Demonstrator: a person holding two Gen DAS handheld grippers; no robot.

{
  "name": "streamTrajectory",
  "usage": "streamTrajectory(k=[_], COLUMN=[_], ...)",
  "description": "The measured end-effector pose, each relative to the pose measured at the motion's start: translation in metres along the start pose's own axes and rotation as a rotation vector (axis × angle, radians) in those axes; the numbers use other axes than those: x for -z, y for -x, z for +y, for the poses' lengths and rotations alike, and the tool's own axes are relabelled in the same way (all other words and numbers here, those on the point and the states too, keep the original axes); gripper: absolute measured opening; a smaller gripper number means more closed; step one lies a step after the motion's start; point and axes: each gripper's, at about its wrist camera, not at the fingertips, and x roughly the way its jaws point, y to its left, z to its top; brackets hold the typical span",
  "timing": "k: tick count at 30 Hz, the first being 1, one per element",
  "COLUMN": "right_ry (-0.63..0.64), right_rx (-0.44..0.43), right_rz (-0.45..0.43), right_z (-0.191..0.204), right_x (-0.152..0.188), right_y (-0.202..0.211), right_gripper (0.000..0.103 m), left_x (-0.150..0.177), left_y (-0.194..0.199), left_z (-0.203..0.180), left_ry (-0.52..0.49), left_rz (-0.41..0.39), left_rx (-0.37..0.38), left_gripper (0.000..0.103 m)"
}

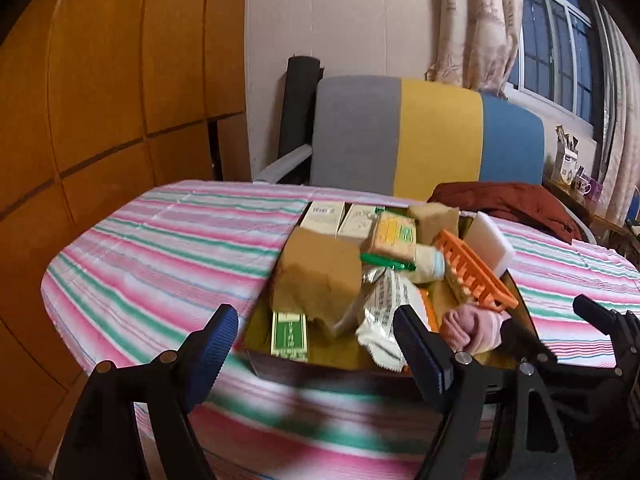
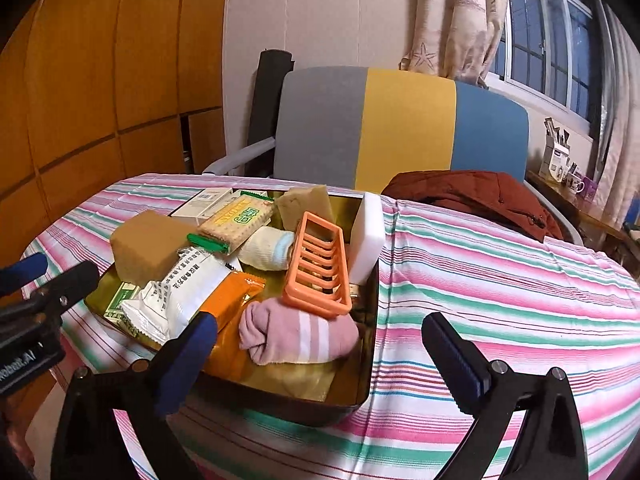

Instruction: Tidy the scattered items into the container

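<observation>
I see the dark, gold-lined rectangular metal tin [image 2: 366, 376] sitting on the striped cloth, heaped full; a rolled pink sock with white stripes [image 2: 298, 336] lies at its near right corner; an orange slatted plastic soap tray [image 2: 318, 264] leans tilted above that sock, against a white foam block [image 2: 368, 236] standing upright at the right wall; a brown paper-wrapped block [image 2: 146, 244] sits on the left; a yellow-green biscuit packet [image 2: 236, 220] rests across the middle beside a rolled cream sock [image 2: 266, 252]; a white printed sachet [image 2: 180, 296] and an orange foil packet [image 2: 232, 312] lie near the front; pale cartons [image 1: 340, 218] line the far side.
</observation>
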Motion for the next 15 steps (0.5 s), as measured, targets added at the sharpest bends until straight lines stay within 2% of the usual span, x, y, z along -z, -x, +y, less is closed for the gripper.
streamTrajectory(k=[4,7,11,15], right_ry=[-0.009,-0.012,-0.013,-0.001], right_rx=[0.002,-0.001,-0.003,0.001], right_rz=[0.006,0.013,0.016,0.015], right_z=[-0.001,-0.001,-0.002,0.001], right_x=[0.004,0.006,0.007,0.008], right_y=[-0.001,-0.001,-0.001,0.0], right_gripper=[0.103,0.103,0.103,0.103], left_x=[0.005,0.005,0.003,0.003], left_y=[-0.002,0.002,0.008,0.007], left_z=[0.0,-0.006,-0.008,-0.009], left_ry=[0.026,-0.001,-0.003,-0.023], left_rz=[0.031,0.017,0.006,0.018], left_rx=[0.019,-0.016,-0.009,-0.031], left_gripper=[0.08,0.08,0.08,0.08])
